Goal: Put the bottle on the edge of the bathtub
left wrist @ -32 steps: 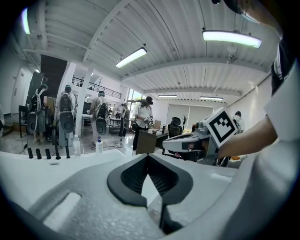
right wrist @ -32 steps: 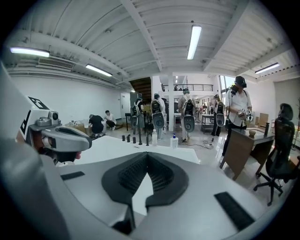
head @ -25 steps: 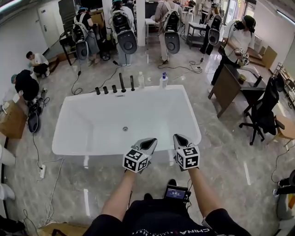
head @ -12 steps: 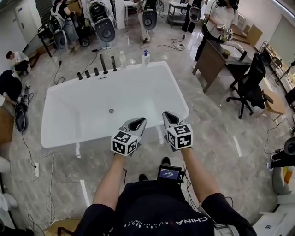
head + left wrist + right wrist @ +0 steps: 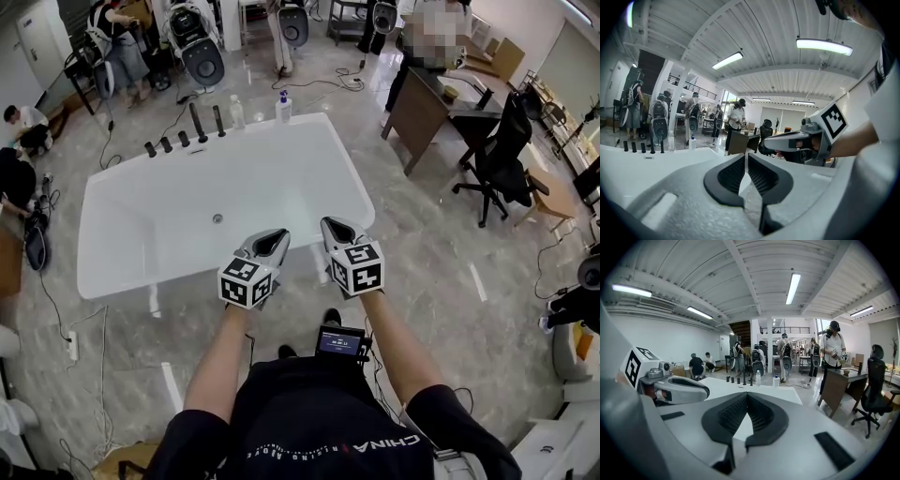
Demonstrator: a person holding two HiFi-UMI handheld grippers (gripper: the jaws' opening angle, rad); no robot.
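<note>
A white bathtub point(image 5: 141, 279) stands ahead of me on the marble floor. On its far rim stand a clear water bottle point(image 5: 236, 112) and a white pump bottle point(image 5: 283, 106) with a blue top. Both also show far off in the left gripper view, clear bottle point(image 5: 671, 140) and pump bottle point(image 5: 692, 142), and in the right gripper view, clear bottle point(image 5: 758, 377) and pump bottle point(image 5: 776, 379). My left gripper point(image 5: 272, 242) and right gripper point(image 5: 336, 230) hover side by side over the tub's near edge. Both are shut, with nothing between their jaws, far from the bottles.
Black faucet fittings point(image 5: 183, 136) line the far rim left of the bottles. A wooden desk point(image 5: 422, 108) and a black office chair point(image 5: 497, 159) stand to the right. Several people with backpack rigs stand behind the tub, and others crouch at the left point(image 5: 19, 122). Cables trail over the floor.
The view has swung, so the tub and bottles sit higher and further left in the frame. Both grippers have stayed shut and side by side, drifting slightly left.
</note>
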